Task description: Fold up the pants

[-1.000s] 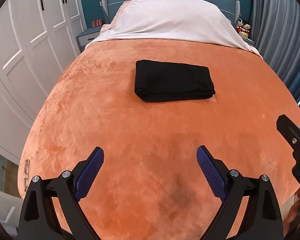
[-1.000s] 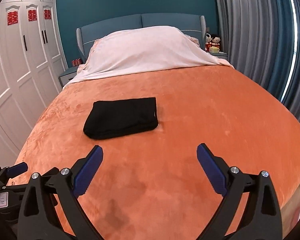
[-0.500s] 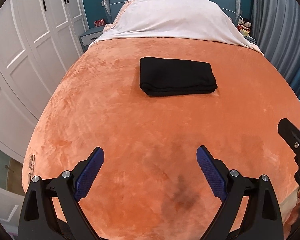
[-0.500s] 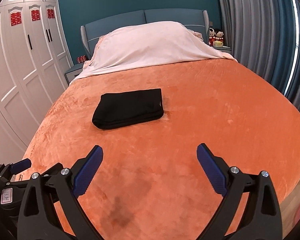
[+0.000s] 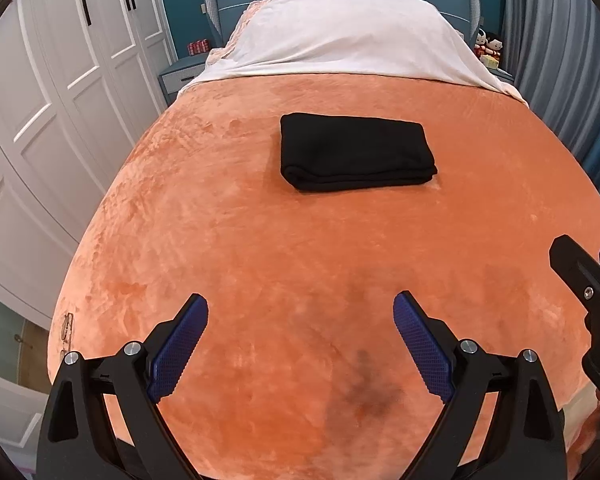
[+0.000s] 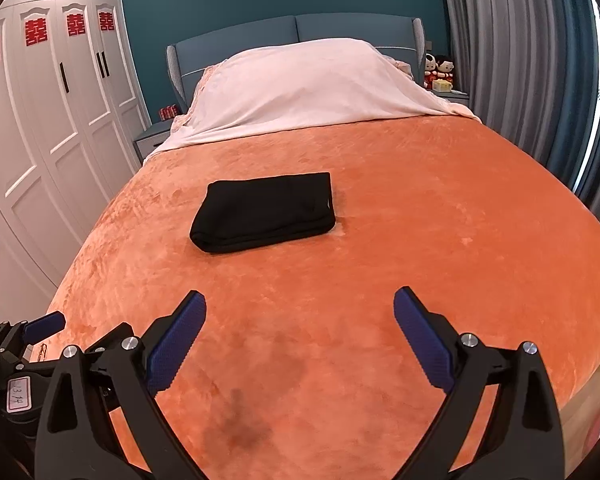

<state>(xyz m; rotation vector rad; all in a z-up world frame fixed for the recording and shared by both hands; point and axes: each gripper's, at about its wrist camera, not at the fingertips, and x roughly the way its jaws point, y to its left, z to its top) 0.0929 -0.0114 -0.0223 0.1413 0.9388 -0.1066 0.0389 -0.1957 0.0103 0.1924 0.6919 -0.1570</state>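
The bedroom had teal walls, a white wardrobe (image 6: 52, 128) along one side with red paper cut-outs on its doors, and grey-blue curtains (image 6: 512, 52) on the other. A bed filled most of both views, covered by an orange plush blanket (image 5: 300, 248) that reached to its foot edge. At the head end a pale pink sheet (image 5: 348, 36) was draped over the pillows, in front of a blue padded headboard (image 6: 300, 28). Two small dolls (image 6: 438, 66) stood on the nightstand by the curtains.

The pants (image 5: 356, 152), black, lay folded into a compact rectangle on the blanket, about midway across the bed's width and nearer the pillow end than the foot edge. Their layered fold edge faced the foot of the bed. Nothing touched them.

The left gripper (image 5: 300, 320) hung over the foot end of the bed, its blue-padded fingers spread wide with nothing between them, well apart from the pants. The right gripper (image 6: 300, 316) was likewise splayed and empty above the foot end, and it showed at the right edge of the left wrist view. A darker smudge (image 5: 364, 392) marked the blanket near the foot edge.
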